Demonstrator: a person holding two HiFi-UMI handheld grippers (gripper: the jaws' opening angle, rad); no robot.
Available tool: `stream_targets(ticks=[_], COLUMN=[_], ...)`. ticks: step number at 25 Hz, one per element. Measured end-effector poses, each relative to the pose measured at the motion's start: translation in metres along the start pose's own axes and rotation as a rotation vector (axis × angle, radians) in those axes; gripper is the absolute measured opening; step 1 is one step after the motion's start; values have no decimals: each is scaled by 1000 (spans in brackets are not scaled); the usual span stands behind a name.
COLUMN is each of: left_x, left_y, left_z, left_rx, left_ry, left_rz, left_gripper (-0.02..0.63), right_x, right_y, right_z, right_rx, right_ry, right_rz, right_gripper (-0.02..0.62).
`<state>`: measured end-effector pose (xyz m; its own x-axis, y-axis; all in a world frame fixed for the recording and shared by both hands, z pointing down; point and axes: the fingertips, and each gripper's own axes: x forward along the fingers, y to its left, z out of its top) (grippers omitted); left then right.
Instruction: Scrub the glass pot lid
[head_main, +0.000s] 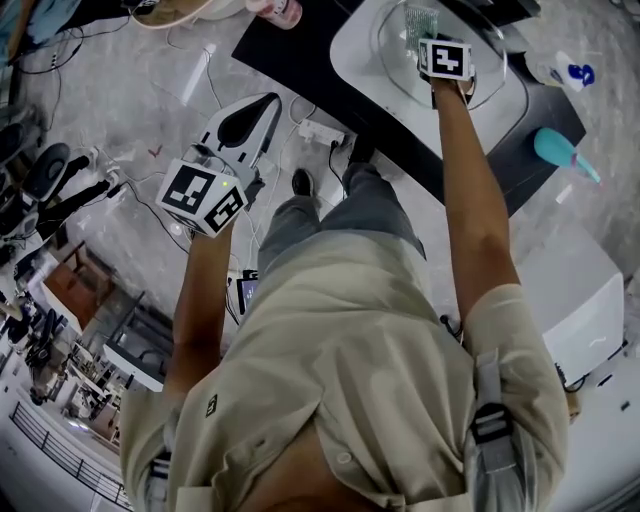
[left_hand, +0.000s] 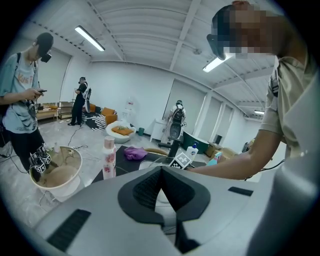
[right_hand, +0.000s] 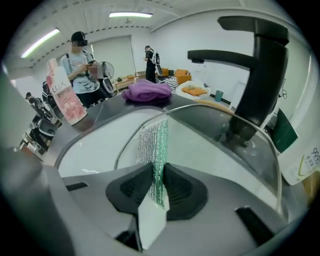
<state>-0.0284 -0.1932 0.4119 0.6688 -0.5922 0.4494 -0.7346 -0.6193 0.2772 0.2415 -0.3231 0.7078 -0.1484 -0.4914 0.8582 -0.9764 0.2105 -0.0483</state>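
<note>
The glass pot lid (right_hand: 210, 145) lies tilted in the white sink (right_hand: 95, 150), its metal rim curving around in front of my jaws; from the head view the glass pot lid (head_main: 395, 55) shows as a clear disc. My right gripper (right_hand: 159, 167) is shut on a silver-green scrub sponge (right_hand: 152, 142) that stands upright against the glass. From above, the right gripper (head_main: 425, 40) reaches over the sink (head_main: 350, 50). My left gripper (head_main: 268, 108) hangs over the floor left of the counter, jaws shut with nothing between them (left_hand: 161, 170).
A black faucet (right_hand: 260, 75) rises at the sink's right. A pink bottle (right_hand: 62, 95) and purple cloth (right_hand: 147, 91) sit on the counter behind. A teal brush (head_main: 560, 150) and soap bottle (head_main: 575, 72) lie right. Cables and a power strip (head_main: 320, 130) cross the floor; other people stand about.
</note>
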Motion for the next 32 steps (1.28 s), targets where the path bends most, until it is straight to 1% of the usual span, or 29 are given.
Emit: stream_targets(ticks=[5,8,10,12,16,20,22,24,32], left_x=[2,4,6,9,13,20,24,27,32], left_y=[0,0,-3,-5,-7,-11,-14,-17,-17], left_z=[2,2,4,6,12,16,17,19,27], left_rx=[-2,-2,0,6,15,22,25,29,43], left_ry=[-6,-5,-5,-7,-9,-7,-5,-4,-4], left_rz=[-5,-10,-16,-23,-34,-50,-61,-72,-84], left_gripper=[14,14,14,14,14,14,14,14,14], right_x=[8,2,-7,-16,-32,-55,-66,-73,-81], right_y=[35,53,51,36,-11,-67,-92,-108,-141], right_z=[-35,-46,-59,-76,-123,-136,-136,-131,-93], right_rx=[-54,-92,-86,-61,24,99,140,162,158], right_ry=[53,21,20,34,122,111,94,77,21], right_rz=[45,69,60,35,-18,-104,-146,-170,-215], right_gripper=[81,81,81,81,81,81,81,81,81])
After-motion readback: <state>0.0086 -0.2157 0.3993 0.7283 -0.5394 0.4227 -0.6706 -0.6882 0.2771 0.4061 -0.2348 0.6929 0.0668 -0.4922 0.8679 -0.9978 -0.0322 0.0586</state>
